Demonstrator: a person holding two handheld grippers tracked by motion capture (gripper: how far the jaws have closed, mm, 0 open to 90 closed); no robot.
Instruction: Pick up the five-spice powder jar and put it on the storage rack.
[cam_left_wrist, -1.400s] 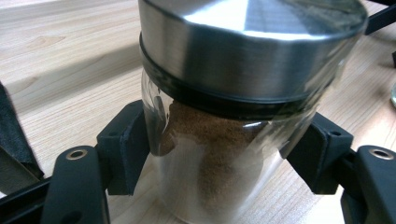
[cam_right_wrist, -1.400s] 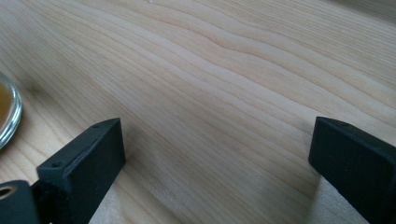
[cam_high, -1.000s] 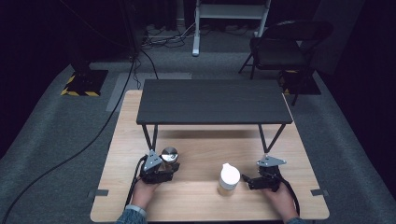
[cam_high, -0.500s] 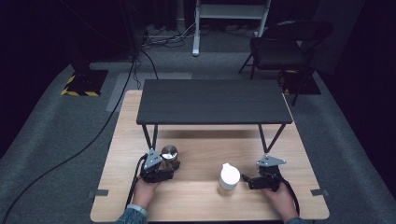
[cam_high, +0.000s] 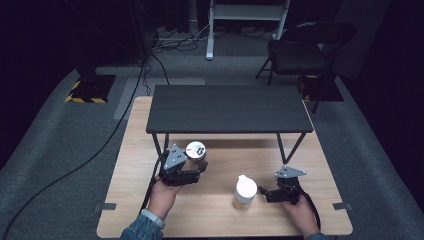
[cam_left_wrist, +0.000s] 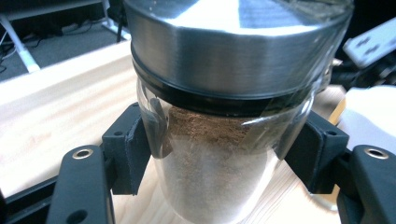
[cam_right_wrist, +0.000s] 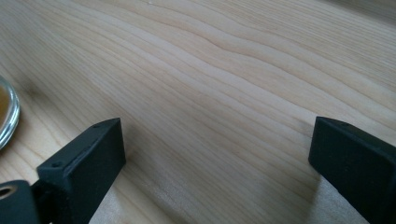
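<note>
Jar (cam_left_wrist: 219, 140) clamped: left tool view reveals brown powder (cam_left_wrist: 210, 158), steel lid (cam_left_wrist: 233, 46).

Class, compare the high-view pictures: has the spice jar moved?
Yes. The spice jar, clamped in the left gripper, now sits closer to the dark shelf.

Lab/studio setup: dark room, grey carpet (cam_high: 60, 150), floor cables (cam_high: 75, 167), hazard-taped stand base (cam_high: 89, 90), folding chair (cam_high: 305, 52), wooden table (cam_high: 220, 220).
</note>
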